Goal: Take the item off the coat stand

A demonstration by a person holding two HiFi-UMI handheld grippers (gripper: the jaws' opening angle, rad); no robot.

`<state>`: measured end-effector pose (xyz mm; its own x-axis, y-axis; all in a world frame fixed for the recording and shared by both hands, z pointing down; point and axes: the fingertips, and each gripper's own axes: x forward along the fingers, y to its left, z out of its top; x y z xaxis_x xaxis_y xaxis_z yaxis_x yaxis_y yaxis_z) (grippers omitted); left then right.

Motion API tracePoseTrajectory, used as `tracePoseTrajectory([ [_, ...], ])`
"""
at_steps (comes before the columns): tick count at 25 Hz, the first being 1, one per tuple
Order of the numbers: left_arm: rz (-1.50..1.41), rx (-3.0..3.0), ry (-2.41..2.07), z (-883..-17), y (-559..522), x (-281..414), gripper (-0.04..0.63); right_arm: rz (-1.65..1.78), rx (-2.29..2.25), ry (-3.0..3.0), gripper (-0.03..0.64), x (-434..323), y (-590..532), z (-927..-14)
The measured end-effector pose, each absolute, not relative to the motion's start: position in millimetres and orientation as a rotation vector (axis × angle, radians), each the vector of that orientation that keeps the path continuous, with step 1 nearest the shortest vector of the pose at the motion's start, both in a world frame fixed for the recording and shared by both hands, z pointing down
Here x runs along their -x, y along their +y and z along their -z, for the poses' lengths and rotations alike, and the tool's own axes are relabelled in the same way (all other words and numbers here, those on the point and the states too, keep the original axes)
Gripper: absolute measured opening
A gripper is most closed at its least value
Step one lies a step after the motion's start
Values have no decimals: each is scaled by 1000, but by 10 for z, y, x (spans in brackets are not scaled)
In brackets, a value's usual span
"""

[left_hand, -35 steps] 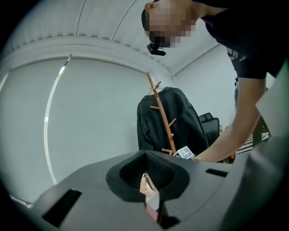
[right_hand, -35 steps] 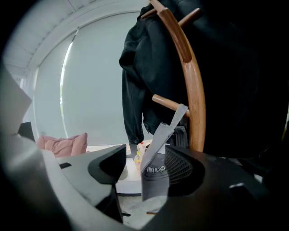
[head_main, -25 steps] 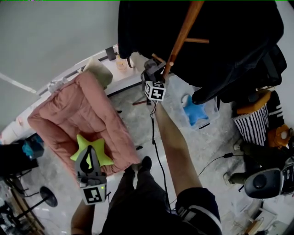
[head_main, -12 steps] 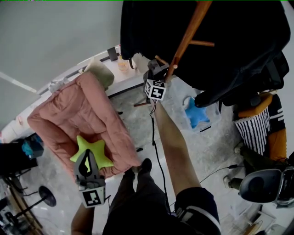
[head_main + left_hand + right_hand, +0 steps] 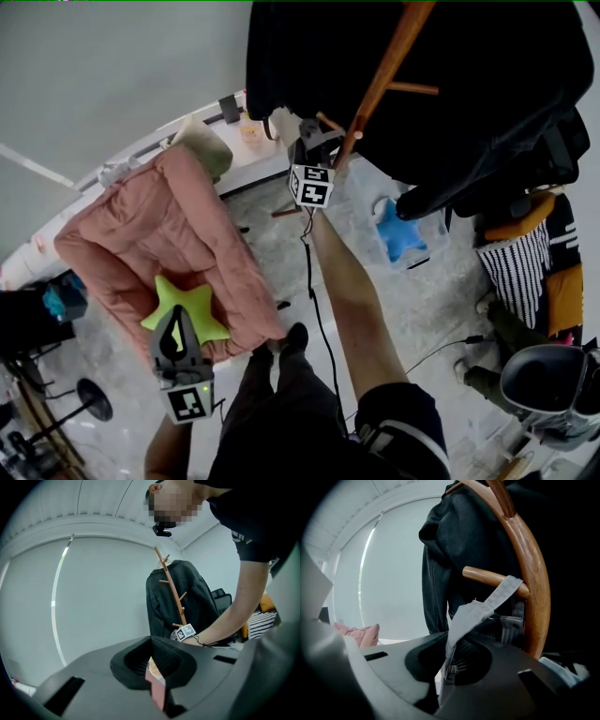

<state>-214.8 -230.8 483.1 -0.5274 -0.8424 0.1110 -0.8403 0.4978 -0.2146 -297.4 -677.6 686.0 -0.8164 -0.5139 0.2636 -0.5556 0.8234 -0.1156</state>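
As the right gripper (image 5: 317,142) eases back from the stand (image 5: 384,66), its jaws clamp the strap (image 5: 476,612) (still over peg (image 5: 485,576)); left gripper (image 5: 175,326) closed, idle.

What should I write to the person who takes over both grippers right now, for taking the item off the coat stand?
Right gripper: shut on the grey strap, up at the coat stand.
Left gripper: shut, empty, held low over the pink cushion.
The strap is looped over a wooden peg, beside the dark jacket.
Done: strap gripped.
Left: lift the strap off the peg and carry the item away.
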Motion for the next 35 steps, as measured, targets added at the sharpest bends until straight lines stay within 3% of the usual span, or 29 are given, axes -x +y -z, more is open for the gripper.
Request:
tracePoseTrajectory([
  [35, 352, 1476, 2732, -4824, -2233, 2318, 23, 127, -629, -3040, 32, 3506, -6037, -5810],
])
